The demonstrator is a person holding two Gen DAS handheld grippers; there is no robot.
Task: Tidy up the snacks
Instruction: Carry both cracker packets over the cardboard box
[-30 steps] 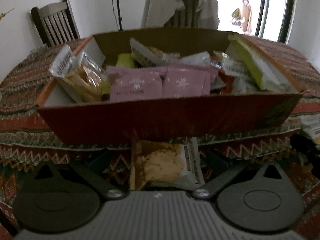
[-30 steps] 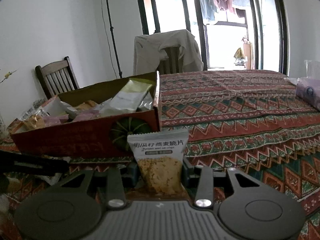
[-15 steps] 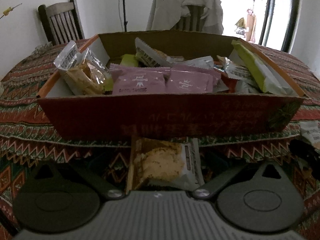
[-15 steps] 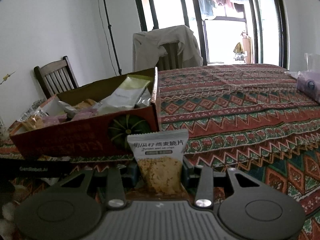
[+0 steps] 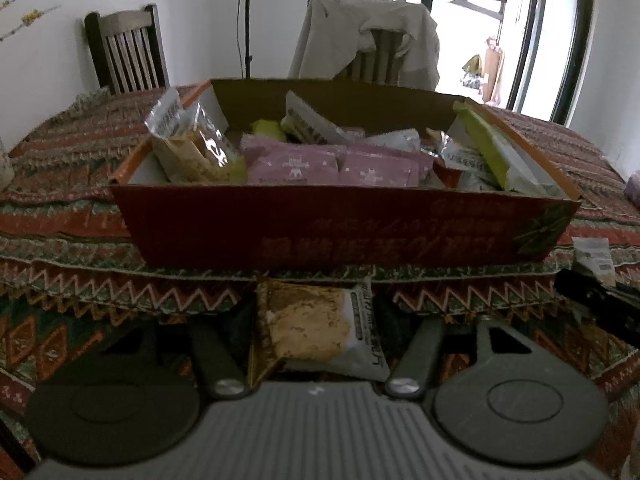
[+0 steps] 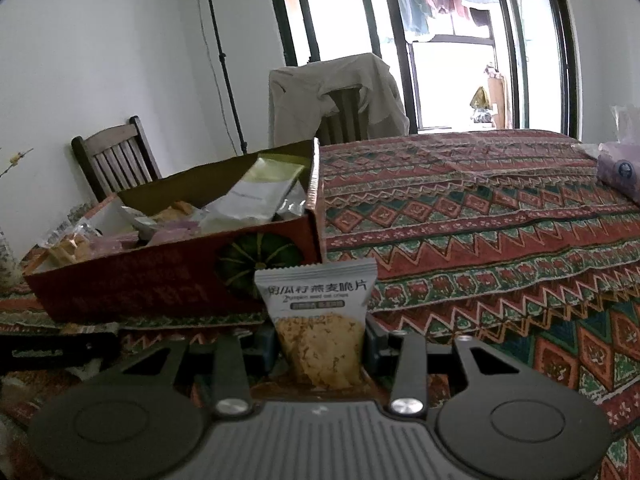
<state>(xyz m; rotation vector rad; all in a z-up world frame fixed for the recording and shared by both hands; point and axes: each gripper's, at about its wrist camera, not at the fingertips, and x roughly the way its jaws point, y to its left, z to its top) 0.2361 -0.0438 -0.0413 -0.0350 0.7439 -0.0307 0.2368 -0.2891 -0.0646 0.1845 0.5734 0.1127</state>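
Note:
A red cardboard box full of snack packets stands on the patterned tablecloth, and it also shows at the left in the right wrist view. My left gripper is shut on a crisp packet, lying sideways, just short of the box's near wall. My right gripper is shut on an upright white crisp packet, held near the box's right corner. The right gripper's finger and its packet show at the right edge of the left wrist view.
Pink packets, a green-and-white packet and clear-wrapped biscuits fill the box. Two chairs stand behind the table, one draped with a jacket. A purple tissue pack lies at the far right. Tablecloth stretches right of the box.
Both grippers have risen slightly with their packets still held. The box looks a little lower and farther in the left wrist view.

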